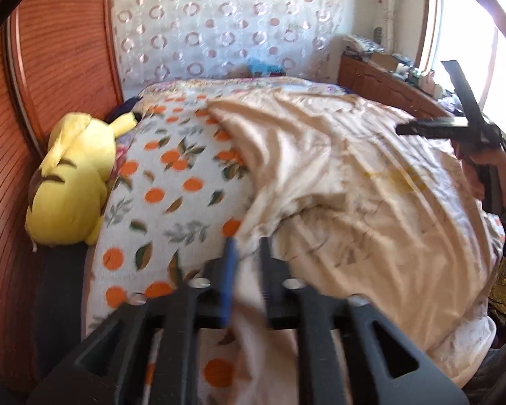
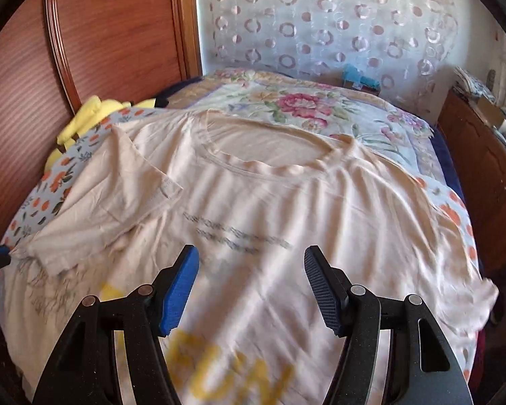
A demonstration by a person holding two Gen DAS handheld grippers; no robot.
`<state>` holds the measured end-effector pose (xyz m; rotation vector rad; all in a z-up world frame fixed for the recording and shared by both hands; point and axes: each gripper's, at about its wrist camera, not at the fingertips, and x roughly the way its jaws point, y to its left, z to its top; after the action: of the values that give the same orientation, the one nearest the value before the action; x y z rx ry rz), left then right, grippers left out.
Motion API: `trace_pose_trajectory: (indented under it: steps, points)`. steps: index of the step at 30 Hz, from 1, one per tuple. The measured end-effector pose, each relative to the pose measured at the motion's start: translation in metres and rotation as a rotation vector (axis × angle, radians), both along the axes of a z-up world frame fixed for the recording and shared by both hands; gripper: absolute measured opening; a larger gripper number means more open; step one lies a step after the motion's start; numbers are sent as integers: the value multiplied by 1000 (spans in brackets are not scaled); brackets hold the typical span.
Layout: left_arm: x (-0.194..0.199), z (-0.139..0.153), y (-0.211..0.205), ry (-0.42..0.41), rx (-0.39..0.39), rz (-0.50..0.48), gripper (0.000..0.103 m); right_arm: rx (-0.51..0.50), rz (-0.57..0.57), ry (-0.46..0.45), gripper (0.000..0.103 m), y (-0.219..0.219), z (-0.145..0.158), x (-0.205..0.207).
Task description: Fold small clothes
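A cream T-shirt (image 2: 270, 202) with yellow letters and a grey print lies spread face up on the bed, neckline at the far side. Its left sleeve (image 2: 131, 189) is folded in over the body. My left gripper (image 1: 248, 256) is shut on the shirt's left edge (image 1: 249, 303), the cloth pinched between the fingers. My right gripper (image 2: 251, 266) is open and empty, hovering above the shirt's chest. In the left wrist view the right gripper (image 1: 431, 128) shows at the far right above the shirt (image 1: 354, 175).
The bed has an orange-print blanket (image 1: 158, 195) and a floral quilt (image 2: 320, 111). A yellow plush toy (image 1: 71, 182) lies at the bed's left edge beside a wooden wardrobe (image 2: 111, 33). A wooden cabinet (image 2: 482, 155) with clutter stands at right. A curtain (image 2: 320, 23) hangs behind.
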<state>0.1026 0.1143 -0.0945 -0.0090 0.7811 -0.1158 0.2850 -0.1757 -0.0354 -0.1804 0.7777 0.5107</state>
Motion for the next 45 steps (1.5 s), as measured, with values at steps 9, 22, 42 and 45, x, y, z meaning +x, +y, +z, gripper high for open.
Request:
trace_pose_trajectory:
  steps: [9,22,42,45]
  points:
    - [24,17,-54,-51,-38,-86,78,53,-157,-31,67,-131,-8,-51]
    - [66,-5,-138,36,-7,-224,78,151,-385,61,67,-228,-30,-49]
    - [69,-25,-175,73,32,-262,78,193,-445,107,63,-218,-33,-2]
    - [69,-25,-175,72,34,-261,78,161,-453,101,61,-212,-32,2]
